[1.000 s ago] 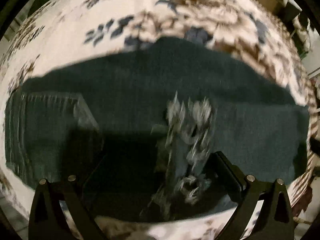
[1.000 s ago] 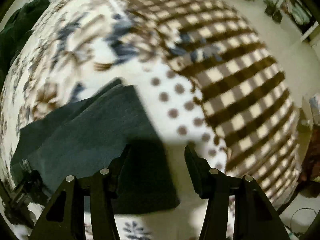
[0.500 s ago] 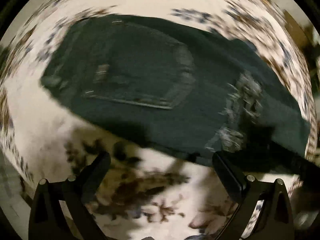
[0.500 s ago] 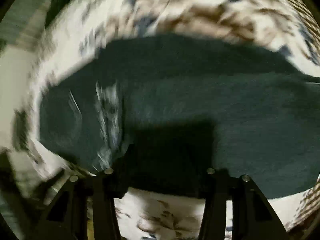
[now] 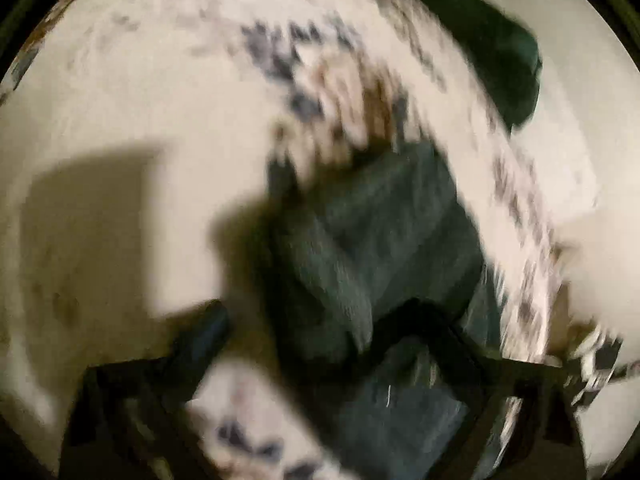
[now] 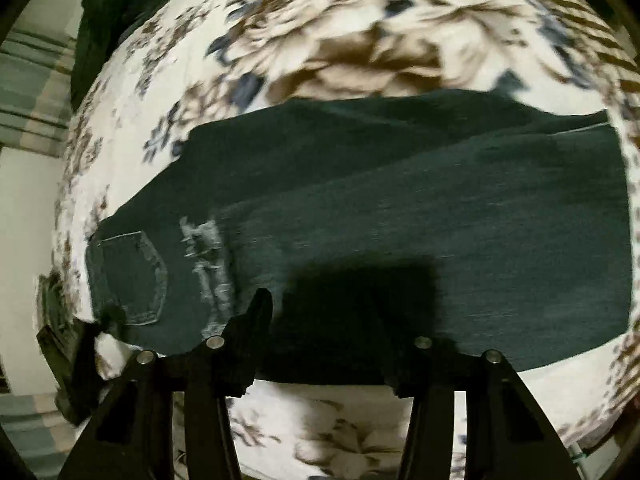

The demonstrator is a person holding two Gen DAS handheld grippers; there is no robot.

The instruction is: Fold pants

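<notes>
The dark jeans (image 6: pixel 400 208) lie flat on a bed, spread across the floral bedspread (image 6: pixel 340 32) with their length running left to right in the right wrist view. The denim is a deep blue-green, folded lengthwise so one leg lies over the other; a slanting edge shows where the upper layer ends. At the left end sits a stitched back pocket (image 6: pixel 136 280) with pale seams, and just beside it a frayed, whitish ripped patch (image 6: pixel 208 264). A thin pale hem line shows at the far right end. A heavy shadow falls on the near edge of the denim, between the fingers.

The right claw (image 6: pixel 332 344) hovers at that near edge with its fingers well apart; nothing is held between them, and the left finger tip overlaps the fabric below the ripped patch.

The left wrist view is badly blurred. There the jeans (image 5: pixel 380 240) appear as a dark bunched mass with folds, reaching down between the fingers of the left claw (image 5: pixel 320 340). The fingers stand apart, though whether they touch the cloth cannot be told.

Another dark green cloth (image 6: pixel 112 12) lies at the far edge of the bed. The bedspread turns to a brown check pattern (image 6: pixel 580 12) toward the right.
</notes>
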